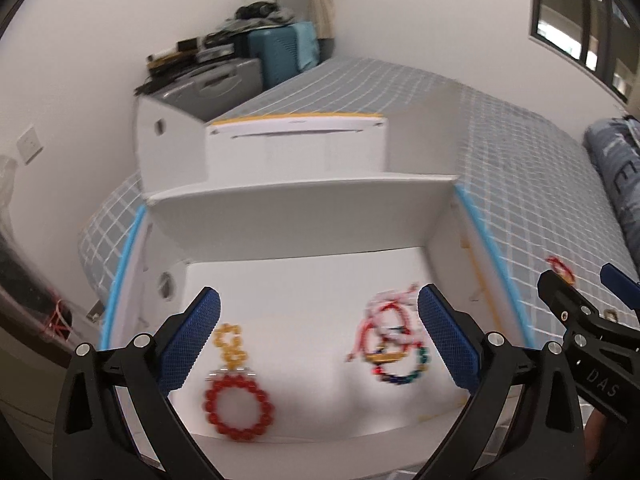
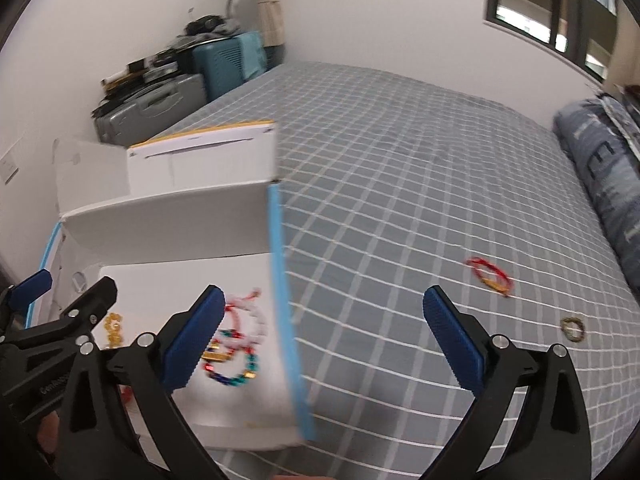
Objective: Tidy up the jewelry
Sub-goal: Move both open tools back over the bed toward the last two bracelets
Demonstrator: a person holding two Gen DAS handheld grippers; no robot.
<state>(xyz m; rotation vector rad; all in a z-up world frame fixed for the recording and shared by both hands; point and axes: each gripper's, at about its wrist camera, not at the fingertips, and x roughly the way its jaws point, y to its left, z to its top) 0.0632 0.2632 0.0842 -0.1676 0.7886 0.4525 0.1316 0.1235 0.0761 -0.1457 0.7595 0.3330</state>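
An open white box (image 1: 304,224) lies on the bed. Inside it lie a red bead bracelet (image 1: 239,407), a yellow bead bracelet (image 1: 231,343) and a tangle of pink, red and multicoloured bracelets (image 1: 394,340). My left gripper (image 1: 319,340) is open and empty, above the box. My right gripper (image 2: 322,340) is open and empty, over the box's blue right edge (image 2: 286,312). It shows at the right of the left wrist view (image 1: 576,280). On the bedsheet lie a red string bracelet (image 2: 489,273) and a small greenish bracelet (image 2: 572,328).
The bed has a grey checked sheet (image 2: 400,168). A folded blue duvet (image 2: 600,168) lies along the right. Suitcases (image 2: 160,108) piled with clutter stand by the far wall. The box's lid (image 1: 296,144) stands open behind it.
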